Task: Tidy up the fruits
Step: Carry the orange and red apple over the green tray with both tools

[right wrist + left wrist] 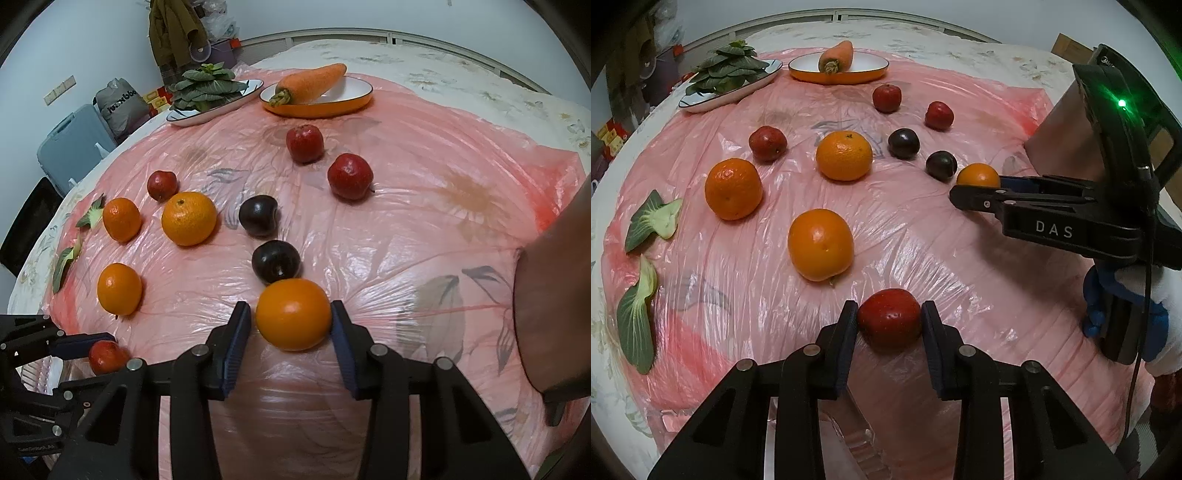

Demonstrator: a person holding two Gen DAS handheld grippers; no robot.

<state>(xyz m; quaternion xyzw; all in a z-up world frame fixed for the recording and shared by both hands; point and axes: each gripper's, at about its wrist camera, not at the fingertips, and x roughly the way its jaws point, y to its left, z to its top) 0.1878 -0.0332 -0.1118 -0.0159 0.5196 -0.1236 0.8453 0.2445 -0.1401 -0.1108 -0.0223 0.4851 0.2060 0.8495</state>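
On a pink plastic sheet [923,258], my left gripper [889,314] is shut on a small red fruit [889,323], a pad pressing each side. It shows again at the lower left of the right wrist view, the left gripper [86,345] on the red fruit [107,356]. My right gripper [291,321] is shut on an orange [293,314], which rests on the sheet. The left wrist view has that right gripper [975,190] coming in from the right, the orange [979,175] just behind its tips.
Three more oranges [733,188] [844,155] [820,243], three red fruits [767,143] [886,98] [939,115] and two dark plums [903,143] [941,166] lie scattered. At the back, a carrot [836,55] on an orange-rimmed plate [871,75], greens [731,68] on a white plate [701,103]. Loose leaves [653,219] lie left.
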